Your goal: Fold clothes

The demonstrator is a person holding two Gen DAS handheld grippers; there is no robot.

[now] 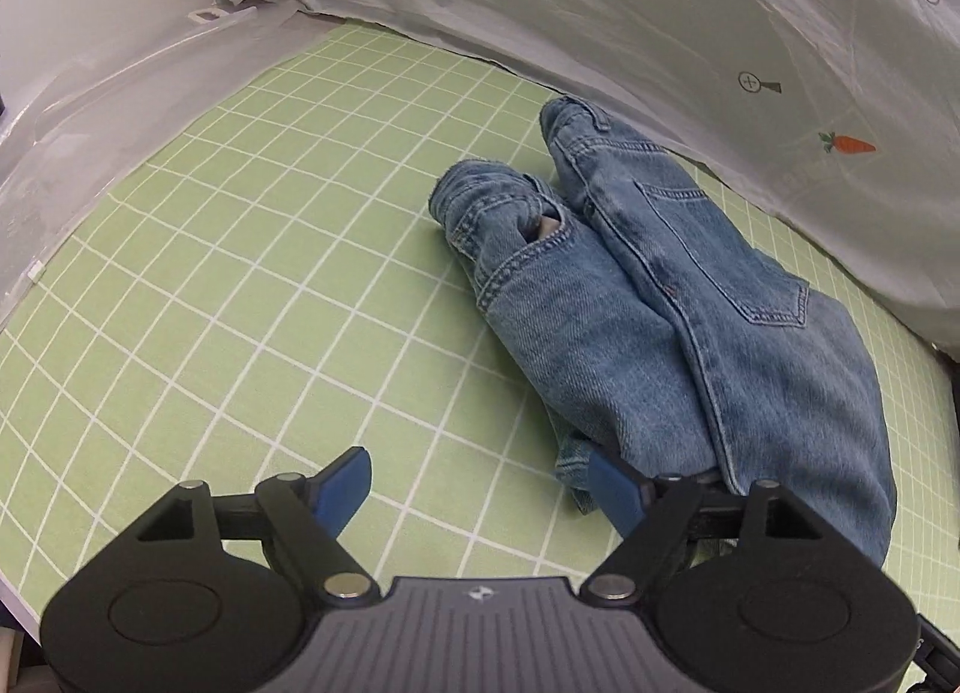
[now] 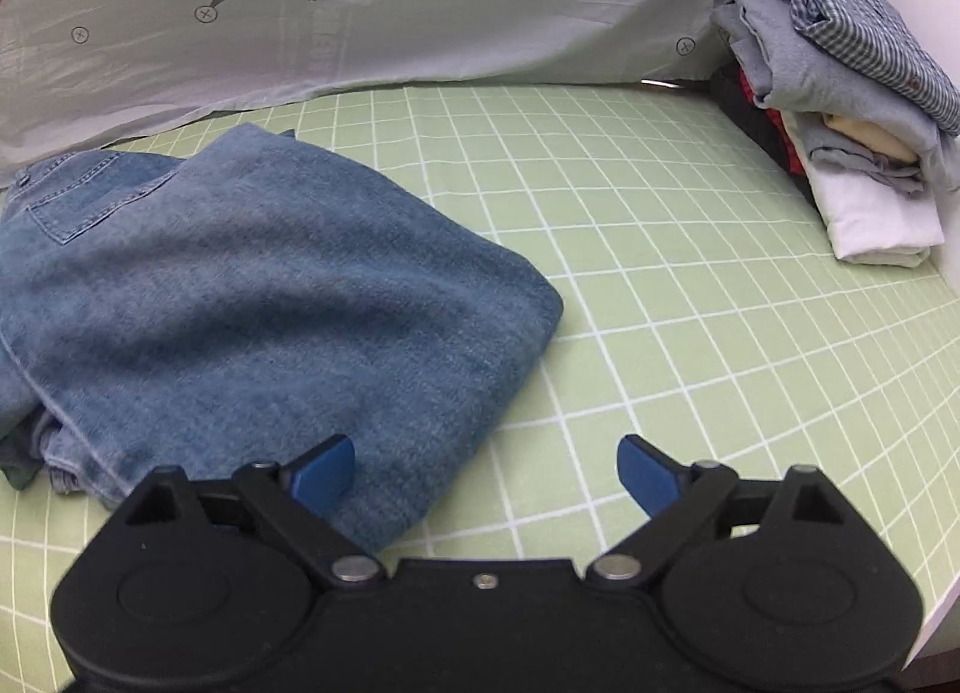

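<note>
1. The jeans (image 1: 660, 297) lie folded on the green grid mat (image 1: 240, 273), close to the pale printed sheet (image 1: 600, 3) hanging along the back. Their near end runs under the left gripper's body, so how that end lies is hidden.
2. In the left wrist view, something pale shows inside the front pocket opening; what it is I cannot make out.
3. In the right wrist view the jeans (image 2: 270, 297) are soft and a bit blurred, and their left side is cut off by the frame edge. A rumpled bit of denim pokes out low on the left.
4. The stack of folded clothes (image 2: 840, 111) sits at the far right of the mat (image 2: 720, 333), against a white wall; its right side is cut by the frame edge.
5. The left gripper (image 1: 486, 492) tilts steeply down at the mat, jaws spread wide with nothing between them. Its right blue pad sits over the edge of the denim; whether it touches I cannot tell.
6. The right gripper (image 2: 486, 474) also points down, jaws spread wide and empty. Its left pad hangs over the near corner of the jeans, its right pad over bare mat.
</note>
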